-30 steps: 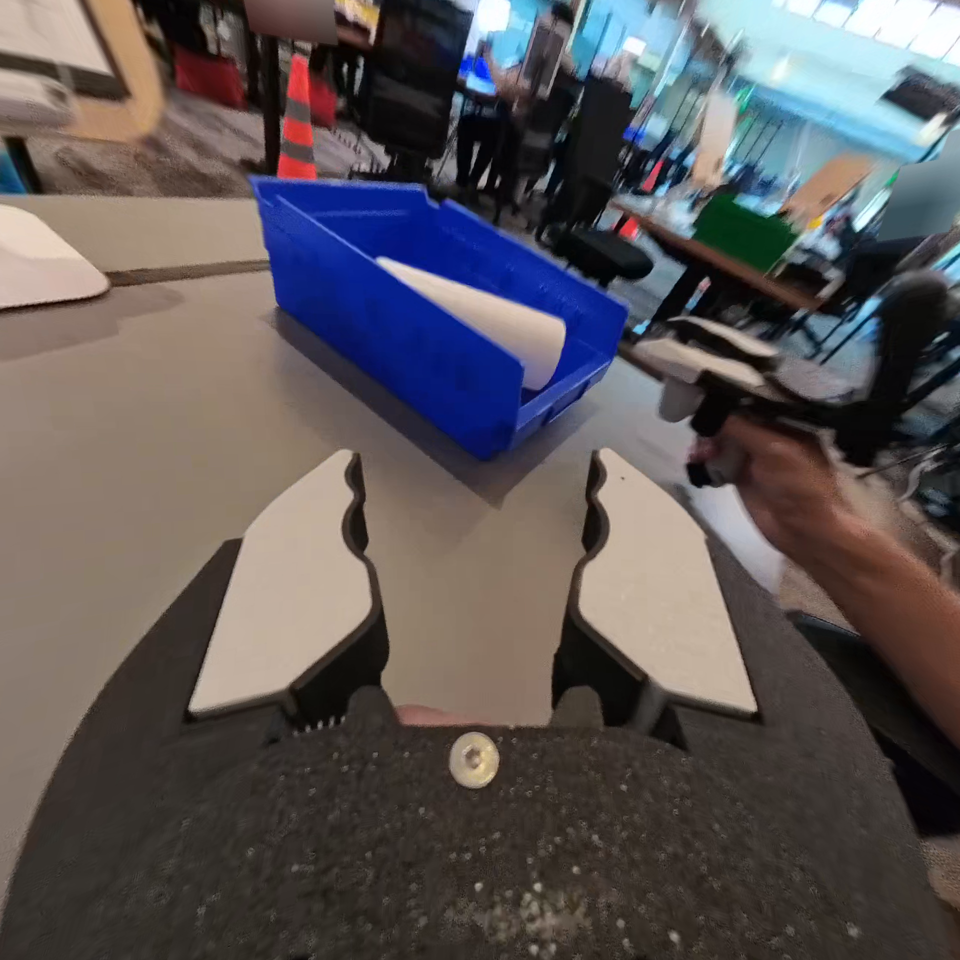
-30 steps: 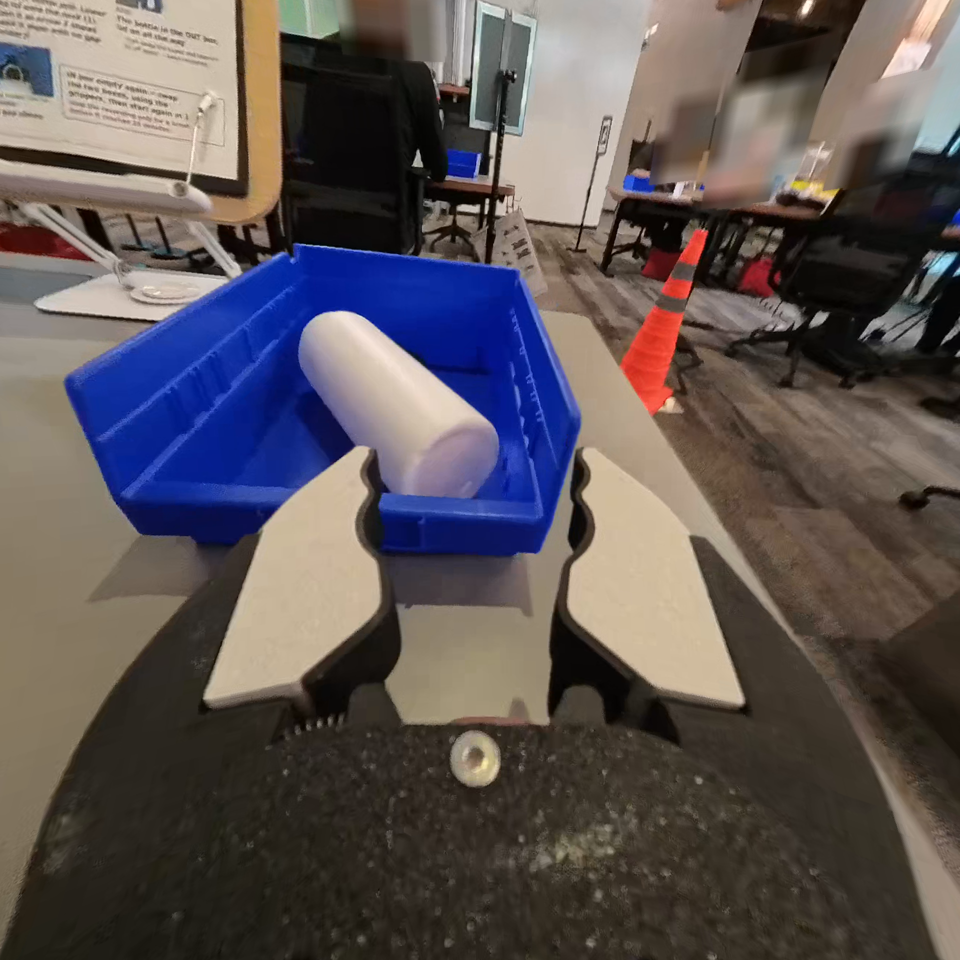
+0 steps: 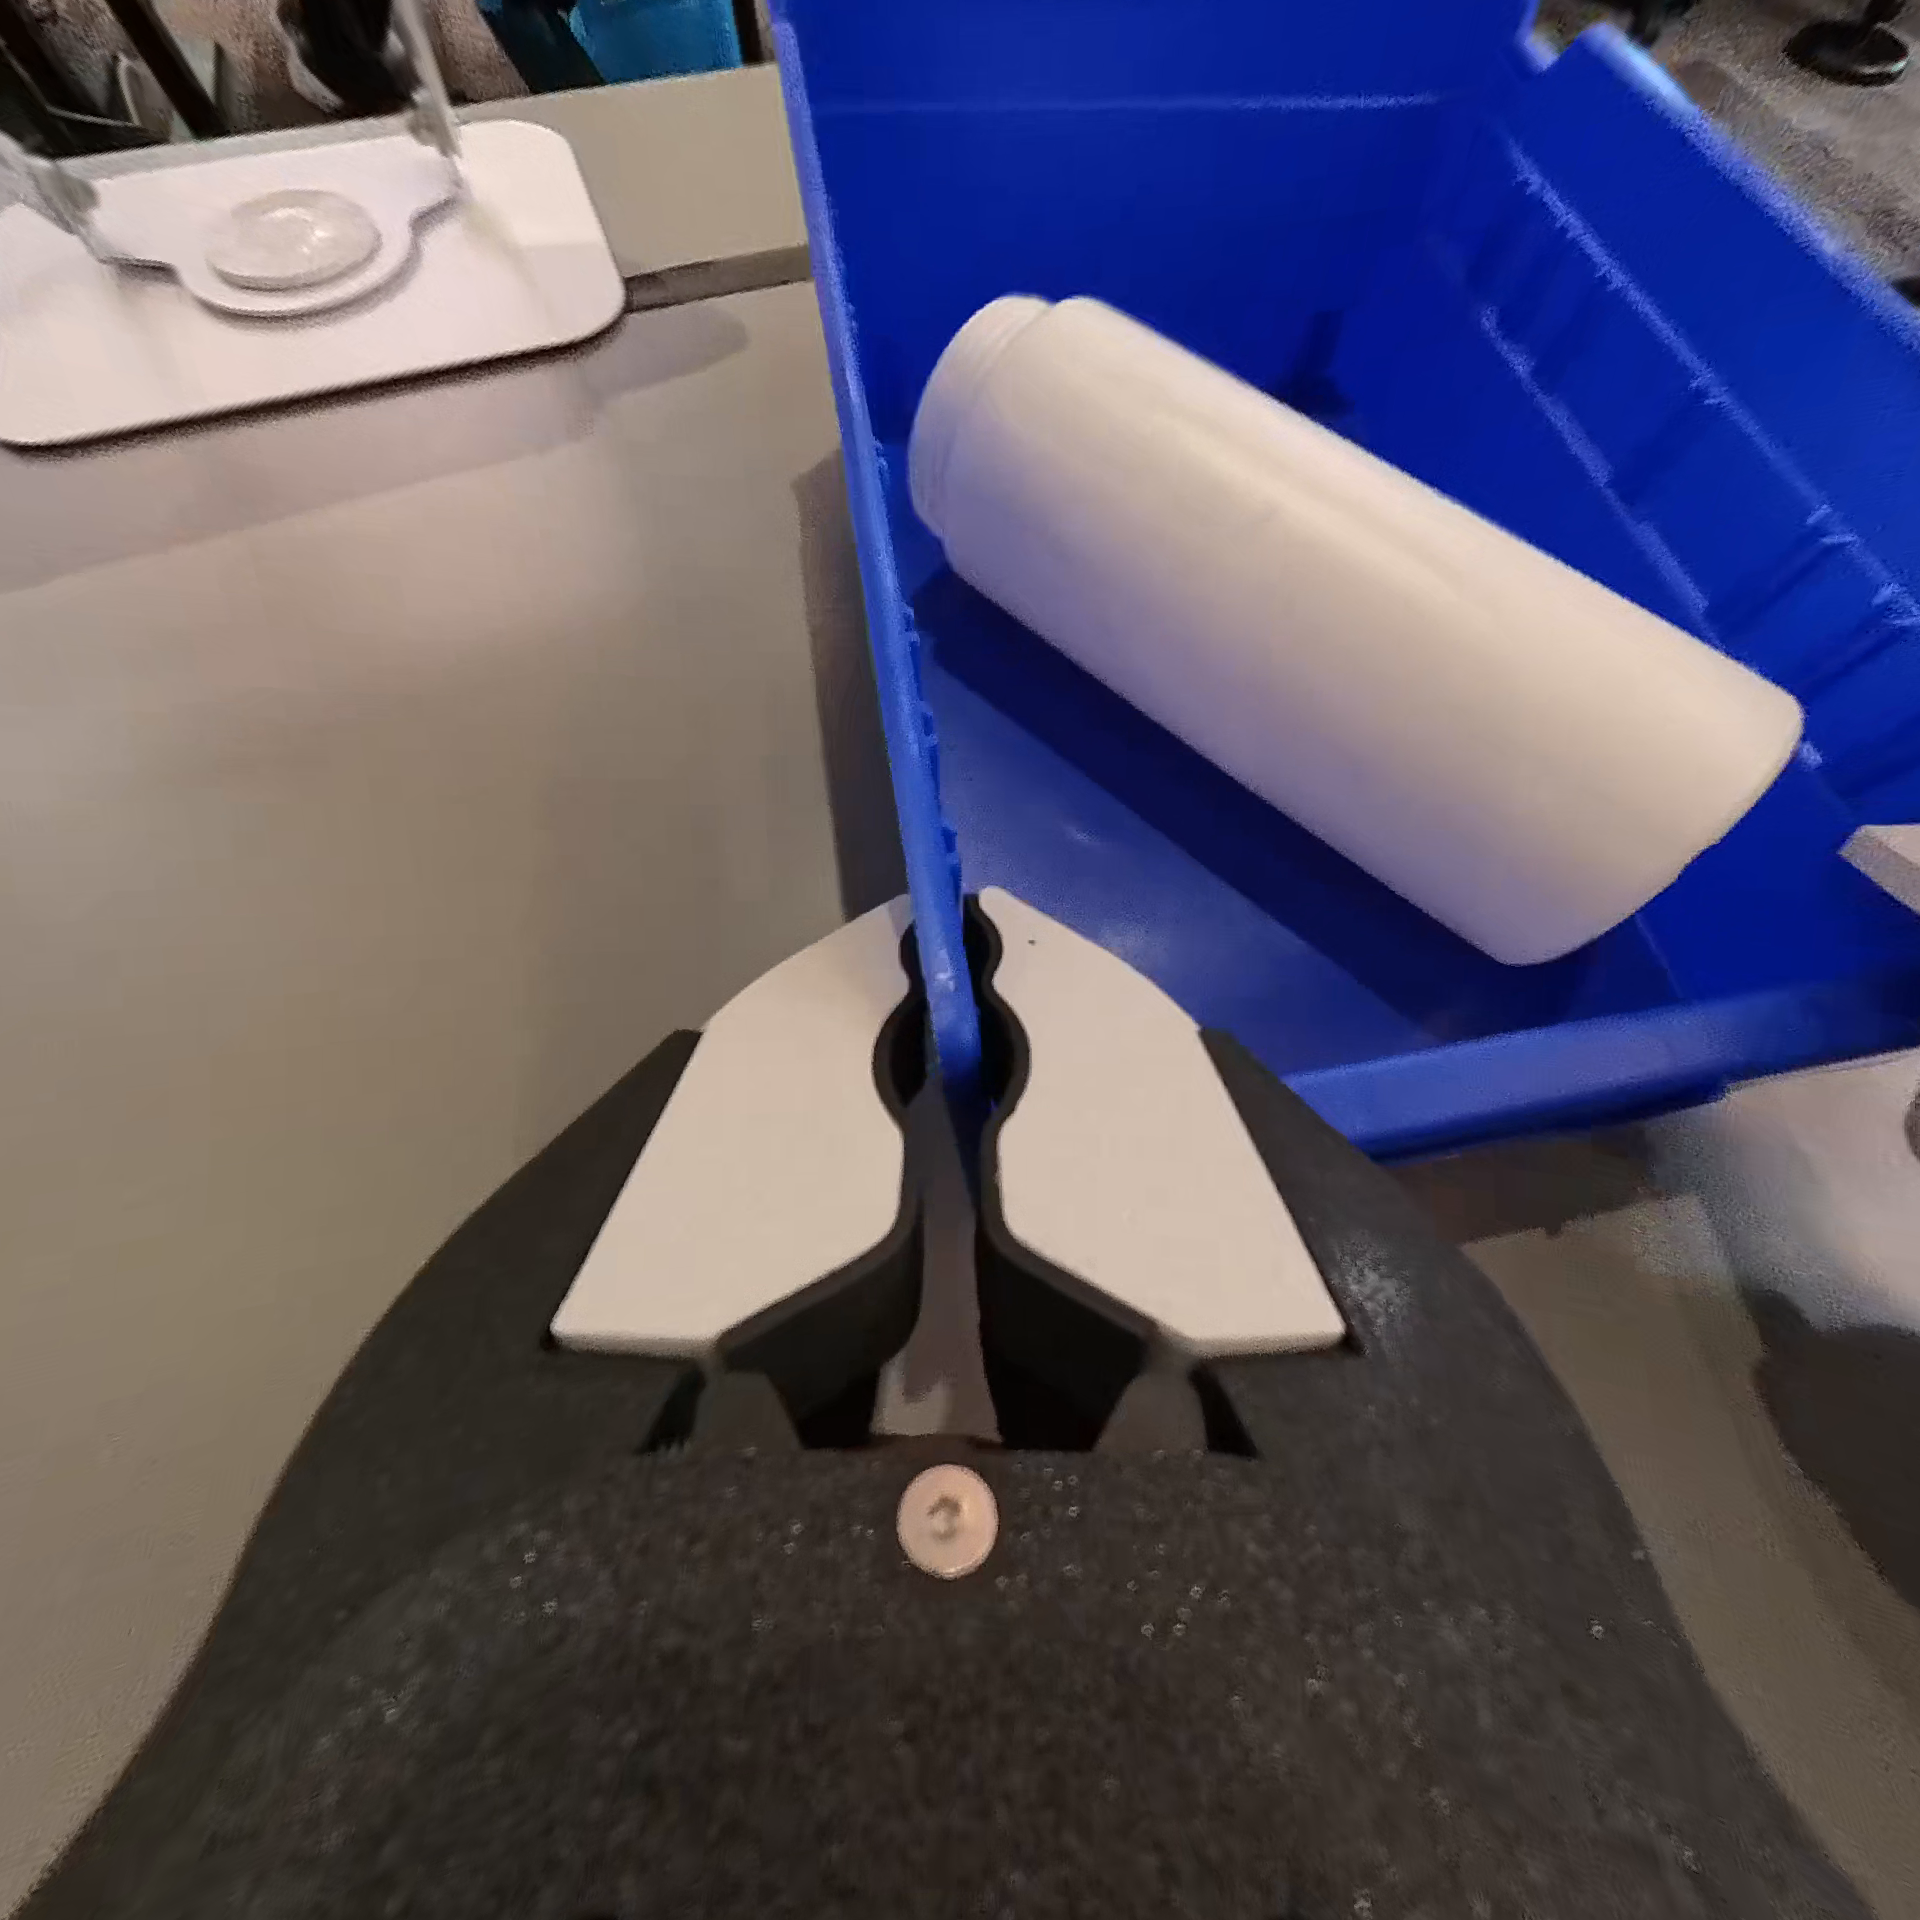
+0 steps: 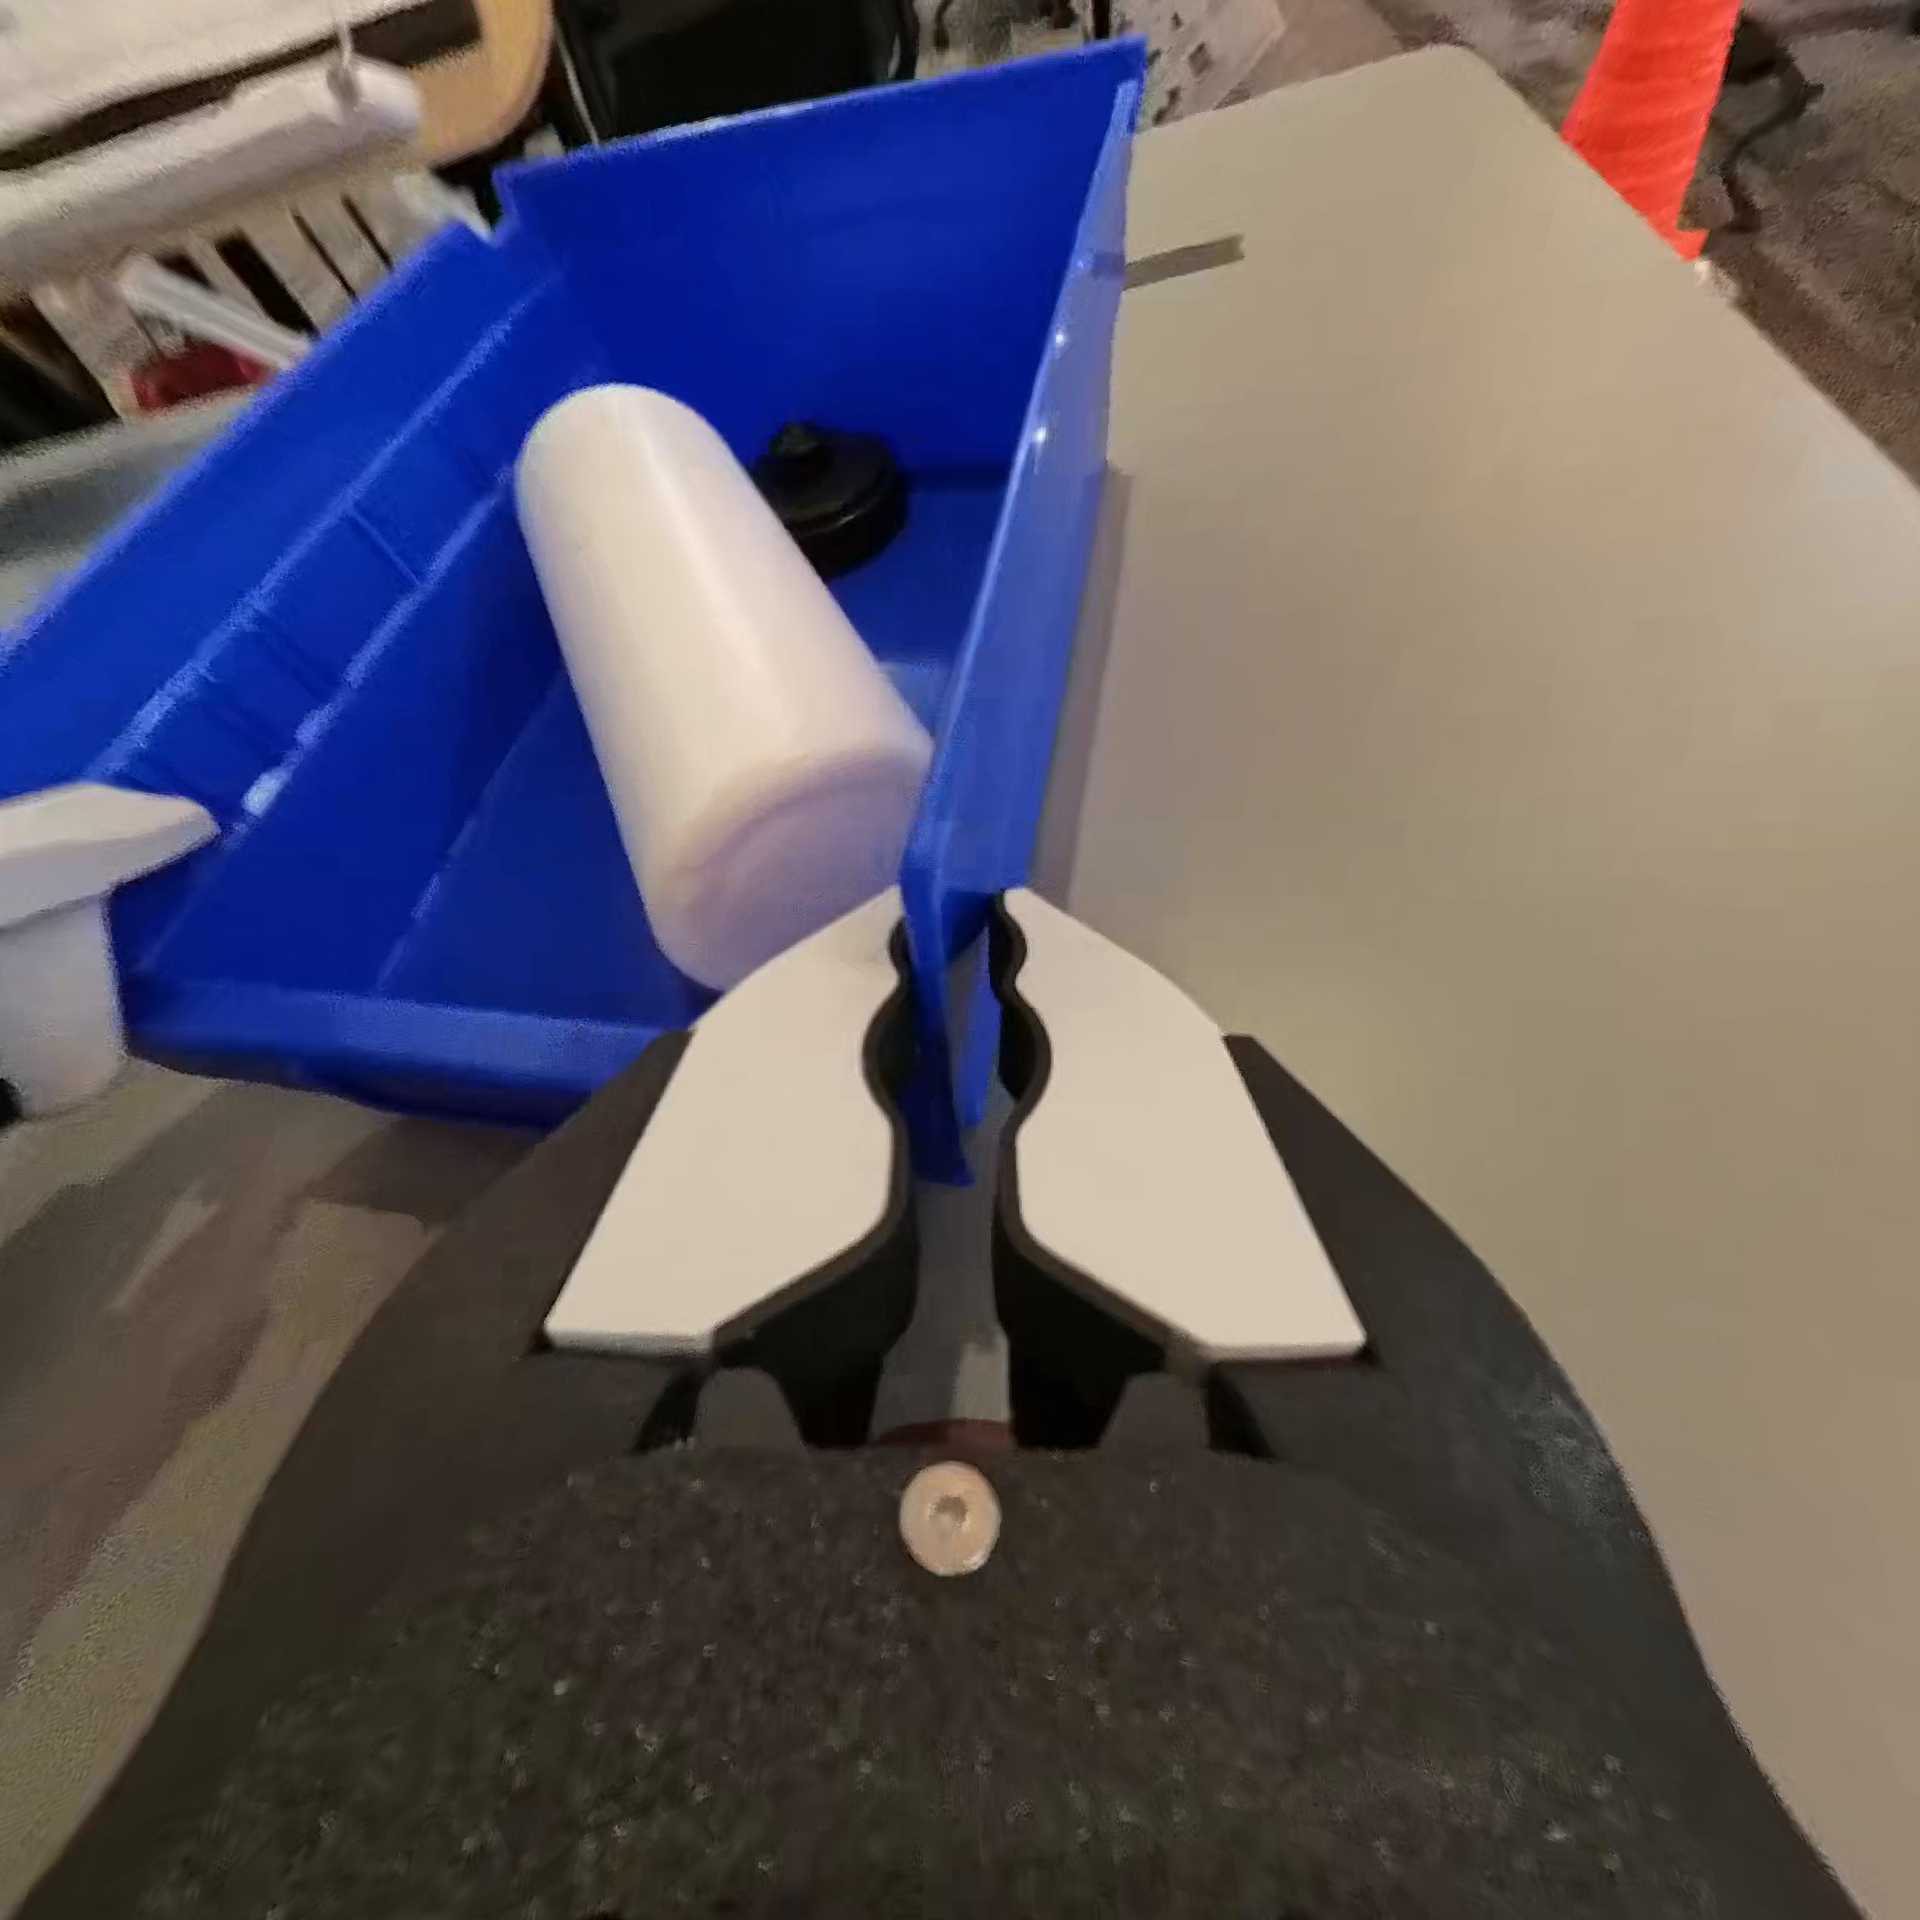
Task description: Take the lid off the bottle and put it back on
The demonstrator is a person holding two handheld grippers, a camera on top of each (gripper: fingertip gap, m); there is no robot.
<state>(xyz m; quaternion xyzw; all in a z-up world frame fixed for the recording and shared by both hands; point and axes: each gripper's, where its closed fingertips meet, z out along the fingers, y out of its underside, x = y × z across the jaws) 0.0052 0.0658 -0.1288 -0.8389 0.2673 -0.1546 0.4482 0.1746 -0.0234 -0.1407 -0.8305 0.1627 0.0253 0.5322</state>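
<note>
The blue plastic bin [image 3: 1143, 156] is clamped at its side walls by both nearly-closed grippers [image 3: 951, 1023] [image 4: 951, 1039], so it's prep; the white cylindrical bottle [image 3: 1340, 623] gets grabbed next, probably.

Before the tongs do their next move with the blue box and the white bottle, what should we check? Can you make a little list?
1. Left tongs pinching the left wall of the blue box: ok, closed on its rim.
2. Right tongs pinching the right wall: ok, the wall sits between closed fingers.
3. White bottle inside the box: ok, lying on its side.
4. Lid on the bottle: not ok, the neck looks bare.
5. Lid found: cannot tell; a black round thing lies behind the bottle.
6. Table beside the box free: ok on the left.
</note>
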